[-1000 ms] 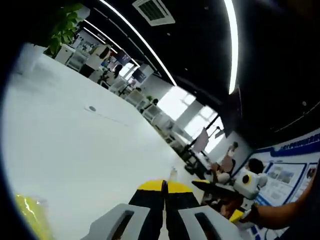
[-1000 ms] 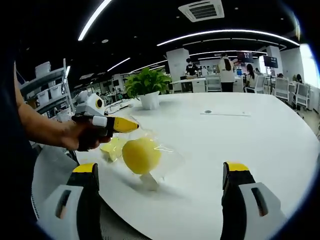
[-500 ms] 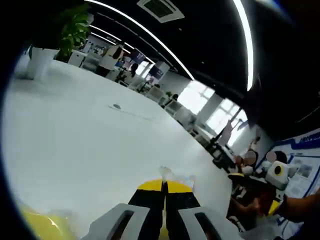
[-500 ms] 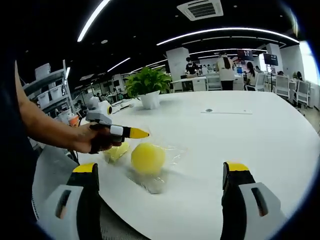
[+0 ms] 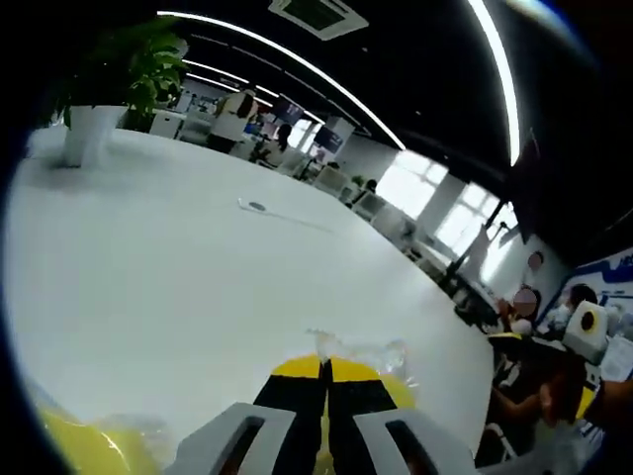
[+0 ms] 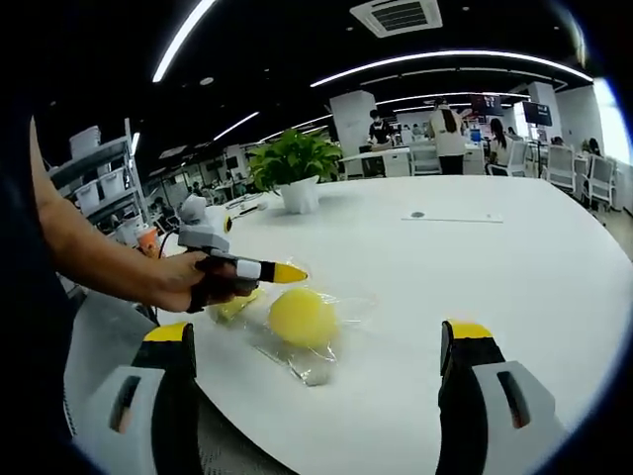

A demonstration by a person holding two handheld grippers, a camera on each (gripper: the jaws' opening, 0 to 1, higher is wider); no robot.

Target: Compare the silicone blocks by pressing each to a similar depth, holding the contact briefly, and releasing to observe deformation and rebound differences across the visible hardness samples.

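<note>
A round yellow silicone block (image 6: 302, 317) in a clear plastic bag (image 6: 316, 361) lies on the white table (image 6: 514, 267). A second, paler yellow block (image 6: 235, 305) lies just behind it, partly hidden by a hand. That hand holds my left gripper (image 6: 289, 272), shut, its yellow tips just above the round block and pinching the bag's film. In the left gripper view the shut left gripper (image 5: 324, 368) has crinkled film (image 5: 361, 346) at its tips and yellow (image 5: 398, 391) beyond. My right gripper (image 6: 317, 332) stands open, its jaws wide apart in front of the bag.
A potted plant (image 6: 295, 168) stands at the far side of the table, also the plant (image 5: 99, 89) in the left gripper view. A small round disc (image 6: 418, 214) sits in the tabletop. Shelves (image 6: 94, 168) stand to the left. People and desks fill the background.
The left gripper has come down and forward with the bag. The round yellow block, hanging above the table a second ago, now rests on it. The right gripper stays open.
</note>
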